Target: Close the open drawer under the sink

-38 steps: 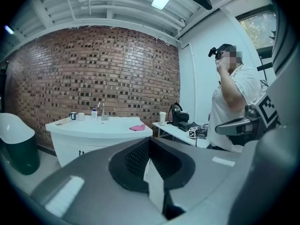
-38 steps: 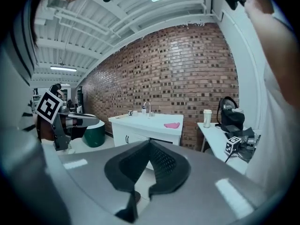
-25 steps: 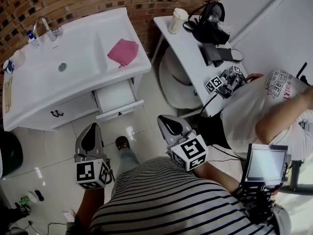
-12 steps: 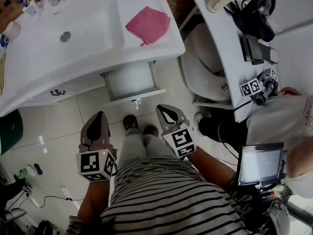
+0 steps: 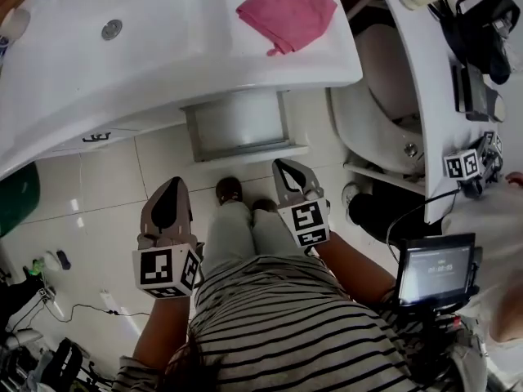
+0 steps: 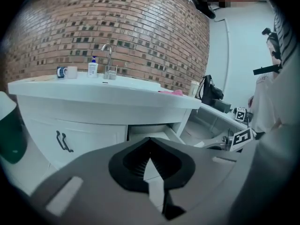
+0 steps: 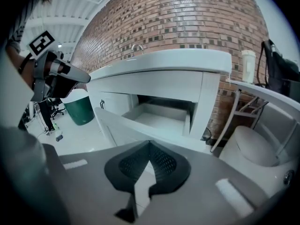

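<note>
Under the white sink counter [image 5: 163, 64] the drawer [image 5: 241, 125] stands pulled out, empty, its front panel [image 5: 245, 155] toward me. My right gripper [image 5: 288, 170] is shut and holds nothing, its tip just short of the panel's right end. Lower left, over the floor tiles, my left gripper [image 5: 167, 188] is shut and empty too. The right gripper view looks straight into the drawer [image 7: 157, 118] past the jaw tips [image 7: 150, 143]. In the left gripper view, the drawer [image 6: 147, 131] lies beyond the jaw tips [image 6: 150, 139].
A pink cloth [image 5: 286, 11] lies on the counter. The closed cabinet front with a black handle [image 5: 96, 137] is left of the drawer. A green bin [image 5: 16, 198] stands at far left. A white seat [image 5: 384, 113] and a side table [image 5: 433, 96] crowd the right.
The head view has closed in on the sink. Both grippers have come forward toward the drawer, the right one nearly up to its front panel.
</note>
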`<state>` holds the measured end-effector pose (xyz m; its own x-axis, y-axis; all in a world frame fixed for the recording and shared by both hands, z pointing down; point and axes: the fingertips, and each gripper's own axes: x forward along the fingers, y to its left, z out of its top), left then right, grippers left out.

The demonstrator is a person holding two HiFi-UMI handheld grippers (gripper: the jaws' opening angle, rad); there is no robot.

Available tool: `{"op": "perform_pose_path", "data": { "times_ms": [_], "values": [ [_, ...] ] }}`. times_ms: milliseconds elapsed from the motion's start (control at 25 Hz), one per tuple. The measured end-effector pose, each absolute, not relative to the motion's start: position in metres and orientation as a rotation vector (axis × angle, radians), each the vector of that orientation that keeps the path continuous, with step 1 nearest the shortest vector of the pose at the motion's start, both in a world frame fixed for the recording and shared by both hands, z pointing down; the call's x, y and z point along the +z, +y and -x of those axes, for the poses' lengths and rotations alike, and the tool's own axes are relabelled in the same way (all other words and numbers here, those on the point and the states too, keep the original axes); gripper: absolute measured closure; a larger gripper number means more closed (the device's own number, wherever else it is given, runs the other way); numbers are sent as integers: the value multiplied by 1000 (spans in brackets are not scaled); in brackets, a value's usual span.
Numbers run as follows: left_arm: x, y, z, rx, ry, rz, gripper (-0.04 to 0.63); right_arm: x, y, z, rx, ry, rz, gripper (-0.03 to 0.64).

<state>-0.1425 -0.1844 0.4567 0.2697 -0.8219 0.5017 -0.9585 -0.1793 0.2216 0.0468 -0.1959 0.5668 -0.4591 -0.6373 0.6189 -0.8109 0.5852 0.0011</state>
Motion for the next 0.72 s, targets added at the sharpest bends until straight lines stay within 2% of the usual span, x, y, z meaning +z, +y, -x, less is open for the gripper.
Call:
{"op": "perform_pose_path", "data": {
  "times_ms": [720],
  "values": [
    [464,-217,144,388,-1573,-2060,581,570,-272,-28,391,-2278,-1228,617]
  ]
}}
